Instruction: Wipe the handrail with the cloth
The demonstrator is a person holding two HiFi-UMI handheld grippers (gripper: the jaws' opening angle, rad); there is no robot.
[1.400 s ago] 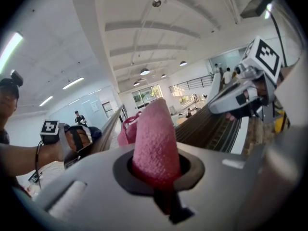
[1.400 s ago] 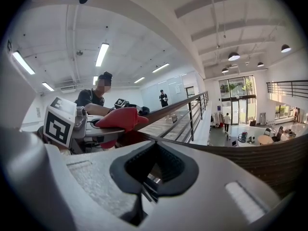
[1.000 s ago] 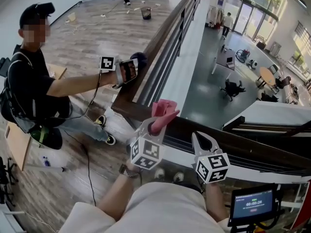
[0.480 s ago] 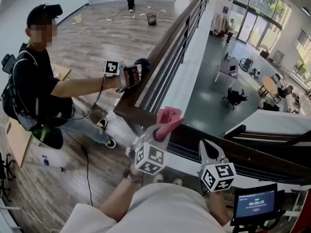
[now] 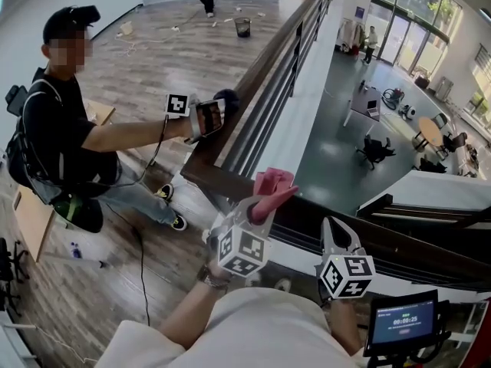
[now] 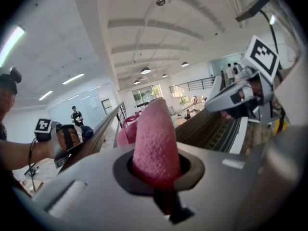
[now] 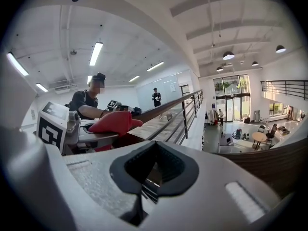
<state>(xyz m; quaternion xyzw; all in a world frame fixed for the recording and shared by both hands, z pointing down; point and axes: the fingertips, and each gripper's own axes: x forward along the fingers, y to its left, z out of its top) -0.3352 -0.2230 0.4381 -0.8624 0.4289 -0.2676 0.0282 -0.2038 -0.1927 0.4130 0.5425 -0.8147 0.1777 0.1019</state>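
A pink cloth [image 5: 270, 188] sticks up out of my left gripper [image 5: 261, 205], which is shut on it just above the corner of the dark wooden handrail [image 5: 253, 83]. In the left gripper view the cloth [image 6: 153, 143] fills the gap between the jaws, and the handrail [image 6: 96, 141] runs away behind it. My right gripper [image 5: 340, 236] hangs to the right, close over the near stretch of rail. Its jaws [image 7: 154, 170] are shut with nothing in them. From there I see the cloth [image 7: 114, 121] at the left and the handrail [image 7: 163, 109] beyond.
A seated person [image 5: 54, 136] at the left holds a phone [image 5: 205, 116] against the rail. Beyond the rail the floor drops to a lower hall [image 5: 345, 121]. A small screen [image 5: 403, 320] sits at the bottom right. A bin [image 5: 242, 27] stands far back.
Both grippers have drifted slightly to the right and lower in the head view, the cloth still held. The seated person's arm has barely moved.
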